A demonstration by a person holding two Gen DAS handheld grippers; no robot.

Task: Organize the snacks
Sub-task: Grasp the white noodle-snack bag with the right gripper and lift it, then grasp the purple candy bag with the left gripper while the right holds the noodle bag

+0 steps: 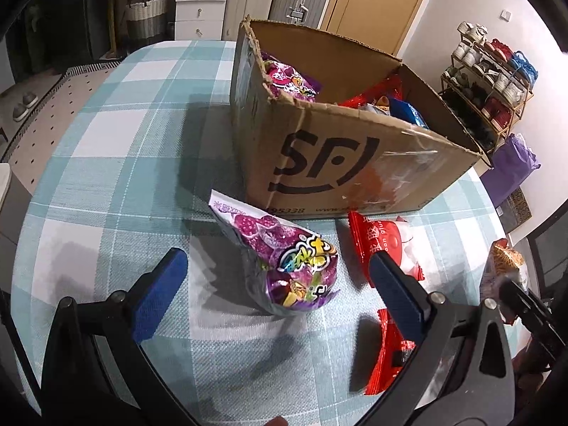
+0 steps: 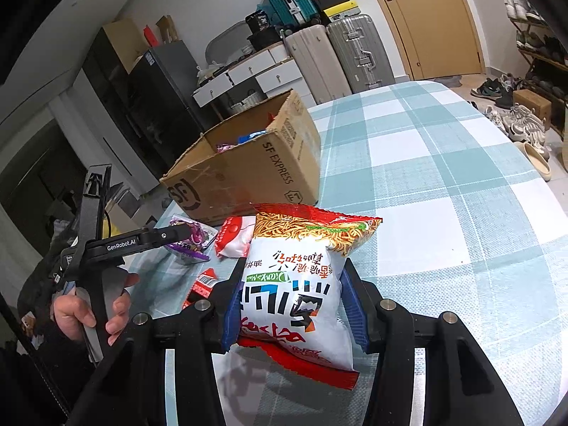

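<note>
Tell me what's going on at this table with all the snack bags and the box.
A person is sorting snacks with a handheld gripper in each hand. The right gripper is shut on a white and red noodle snack bag, held above the checked tablecloth. The left gripper is open, its fingers either side of a purple snack bag lying on the cloth. Red packets lie nearby. The cardboard box behind them already holds several bags.

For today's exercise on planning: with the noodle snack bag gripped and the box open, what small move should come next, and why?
Probably carry the noodle snack bag, clamped in the right gripper, leftward over the open cardboard box to drop it in, since other snacks already lie inside.
</note>
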